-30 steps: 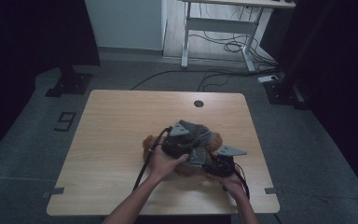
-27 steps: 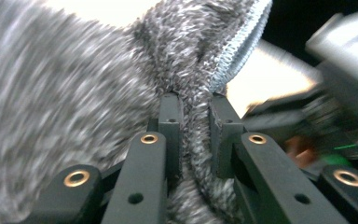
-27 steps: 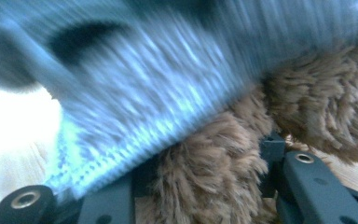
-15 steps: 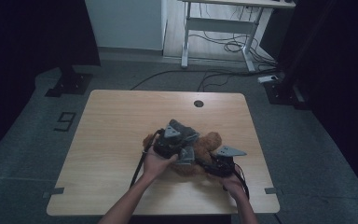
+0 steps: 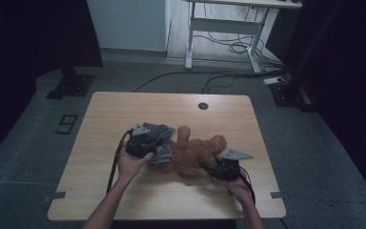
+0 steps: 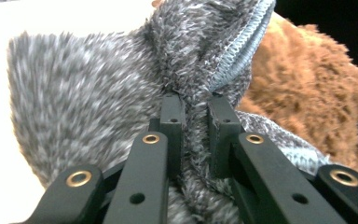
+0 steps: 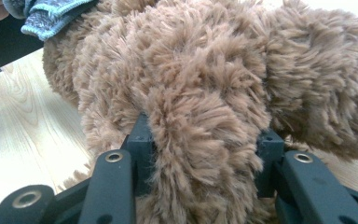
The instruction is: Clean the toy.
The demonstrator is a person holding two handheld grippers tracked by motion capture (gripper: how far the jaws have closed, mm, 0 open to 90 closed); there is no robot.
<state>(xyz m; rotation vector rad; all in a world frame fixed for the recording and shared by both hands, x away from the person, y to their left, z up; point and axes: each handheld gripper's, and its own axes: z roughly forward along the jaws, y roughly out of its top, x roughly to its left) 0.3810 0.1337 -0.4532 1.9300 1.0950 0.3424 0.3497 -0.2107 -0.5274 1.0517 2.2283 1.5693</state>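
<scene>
Fur and cloth are hiding much of the grip

In the left gripper view the grey fuzzy garment (image 6: 93,88) is running off the top and bottom edges, and its folds are swallowing the pads of the left gripper (image 6: 195,112). In the right gripper view the brown teddy bear (image 7: 205,84) is spilling past the top and right edges, its limb burying the right gripper (image 7: 205,149) pads. In the high view, the bear's face is too small to make out.

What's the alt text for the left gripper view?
Left tool pinches a fold of grey fuzzy garment, its ribbed hem at upper right. A brown teddy bear lies behind on the right.
</scene>
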